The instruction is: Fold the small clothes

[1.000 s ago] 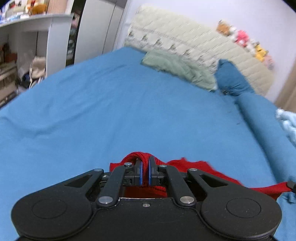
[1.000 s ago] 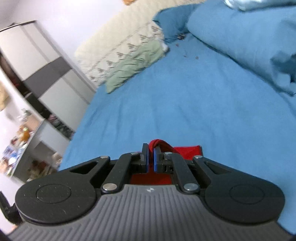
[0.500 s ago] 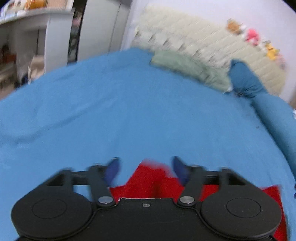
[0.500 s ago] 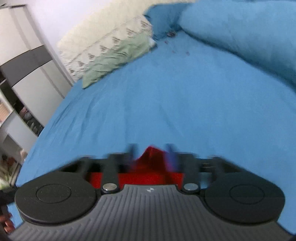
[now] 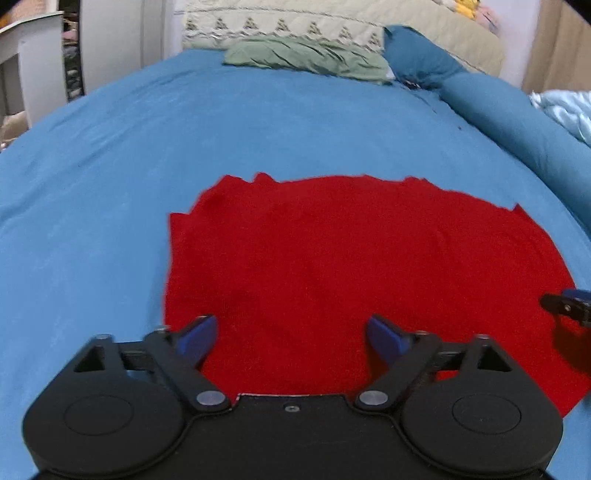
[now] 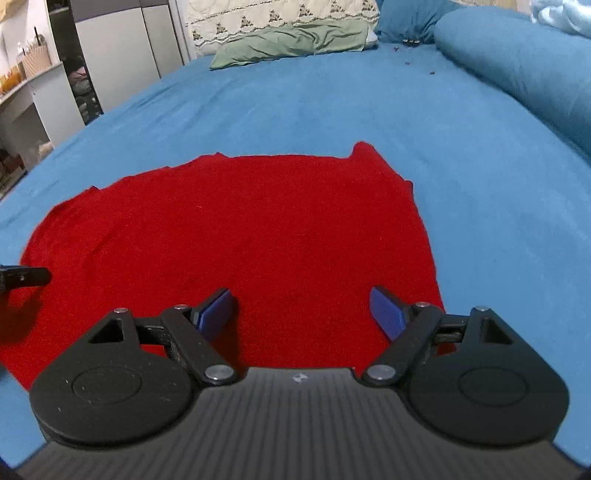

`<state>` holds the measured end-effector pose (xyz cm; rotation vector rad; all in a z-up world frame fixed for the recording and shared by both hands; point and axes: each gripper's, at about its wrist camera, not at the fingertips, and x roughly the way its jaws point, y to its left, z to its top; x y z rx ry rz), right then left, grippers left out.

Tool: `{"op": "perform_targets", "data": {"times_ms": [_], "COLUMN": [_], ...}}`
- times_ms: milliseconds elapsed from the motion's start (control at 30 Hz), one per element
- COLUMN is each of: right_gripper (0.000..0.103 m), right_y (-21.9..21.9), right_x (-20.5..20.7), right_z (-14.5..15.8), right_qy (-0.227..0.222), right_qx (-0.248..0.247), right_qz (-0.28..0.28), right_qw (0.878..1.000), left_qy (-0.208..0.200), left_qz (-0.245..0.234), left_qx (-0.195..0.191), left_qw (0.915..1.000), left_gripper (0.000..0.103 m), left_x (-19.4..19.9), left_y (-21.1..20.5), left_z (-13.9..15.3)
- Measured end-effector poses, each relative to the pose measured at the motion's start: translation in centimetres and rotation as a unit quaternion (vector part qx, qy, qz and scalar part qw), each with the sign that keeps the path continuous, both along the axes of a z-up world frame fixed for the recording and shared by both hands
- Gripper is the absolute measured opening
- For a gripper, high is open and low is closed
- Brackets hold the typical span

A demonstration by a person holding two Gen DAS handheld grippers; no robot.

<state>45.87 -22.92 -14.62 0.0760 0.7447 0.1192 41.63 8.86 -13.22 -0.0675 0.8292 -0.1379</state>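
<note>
A red garment (image 5: 351, 258) lies spread flat on the blue bed sheet (image 5: 184, 122); it also shows in the right wrist view (image 6: 240, 236). My left gripper (image 5: 291, 332) is open and empty, hovering over the garment's near left part. My right gripper (image 6: 303, 306) is open and empty, over the garment's near right part. The tip of the right gripper (image 5: 565, 306) shows at the right edge of the left wrist view. The tip of the left gripper (image 6: 22, 277) shows at the left edge of the right wrist view.
A green cloth (image 5: 306, 59) lies at the head of the bed by a cream quilted headboard (image 5: 332, 22). A blue rolled duvet (image 5: 517, 118) runs along the right side. Shelves and a cabinet (image 6: 110, 55) stand left of the bed.
Both grippers were shut on the red garment's edge one second ago. Both have opened, let it go and pulled back. The garment now lies flat on the sheet.
</note>
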Motion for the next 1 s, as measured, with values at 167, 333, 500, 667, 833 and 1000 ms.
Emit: {"op": "perform_targets", "data": {"times_ms": [167,333,500,667,833,1000], "right_gripper": [0.102,0.102,0.102,0.102,0.099,0.084], "right_y": [1.6,-0.1,-2.2,-5.0,-6.4,-5.8], "right_x": [1.0,-0.5,-5.3,-8.1,-7.2,-5.6], "right_z": [0.4,3.0,6.9,7.1,4.4,1.3], "right_qy": [0.017,0.022,0.003,-0.010,-0.008,-0.005], "right_qx": [-0.023,0.024,-0.008,-0.031,0.006,-0.018], "right_qz": [-0.009,-0.016,-0.011,-0.036,-0.063,-0.048], "right_qw": [1.000,0.999,1.000,0.999,0.998,0.999], "left_qy": [0.035,0.043,0.025,0.006,0.031,0.077], "left_qz": [-0.016,-0.018,0.017,-0.032,-0.042,-0.026], "left_qx": [0.040,0.030,0.054,0.036,0.012,0.020], "left_qw": [0.9985,0.9984,0.9981,0.9988,0.9986,0.9965], "left_gripper": [0.103,0.103,0.103,0.103,0.103,0.103], "left_x": [0.6,0.0,-1.9,-2.7,-1.2,0.3], "left_y": [-1.5,-1.1,-2.4,-7.6,-11.6,-13.1], "left_z": [-0.4,0.4,4.0,6.7,5.3,1.9]}}
